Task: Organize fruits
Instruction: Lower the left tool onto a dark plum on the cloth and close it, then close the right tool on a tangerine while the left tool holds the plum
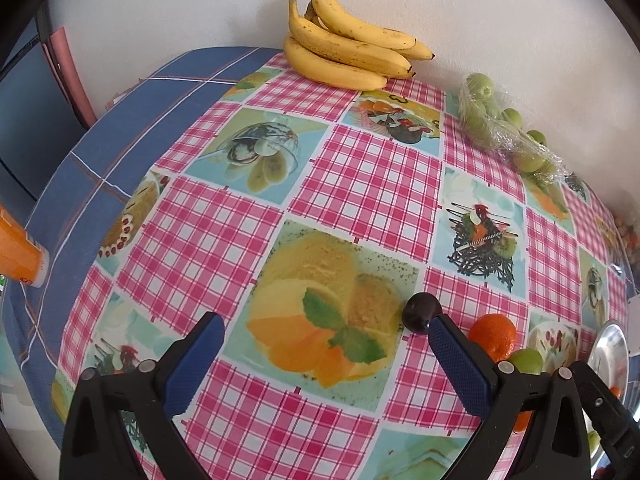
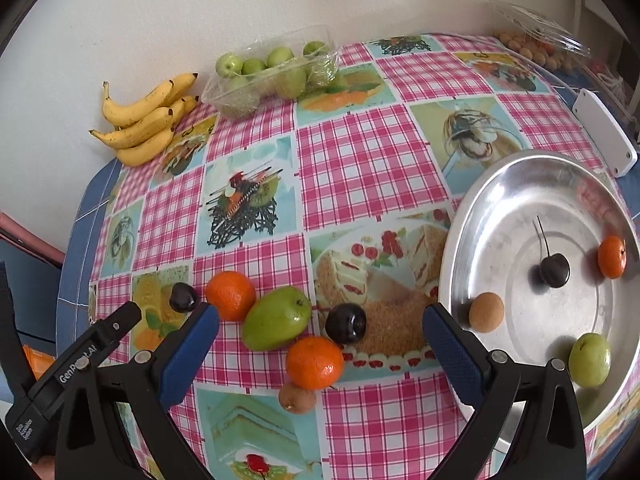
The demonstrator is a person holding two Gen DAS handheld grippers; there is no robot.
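While both claws (image 1: 324, 332) (image 2: 320, 320) gape empty, metal plate (image 2: 520, 184) holds cherry (image 2: 555, 269), tangerine (image 2: 611, 257), green fruit (image 2: 589, 359), brown fruit (image 2: 486, 312).

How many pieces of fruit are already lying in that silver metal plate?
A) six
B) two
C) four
C: the metal plate holds four pieces: a dark cherry, a small orange, a round brown fruit and a green fruit.

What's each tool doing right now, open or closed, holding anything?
Left tool: open, holding nothing.
Right tool: open, holding nothing.
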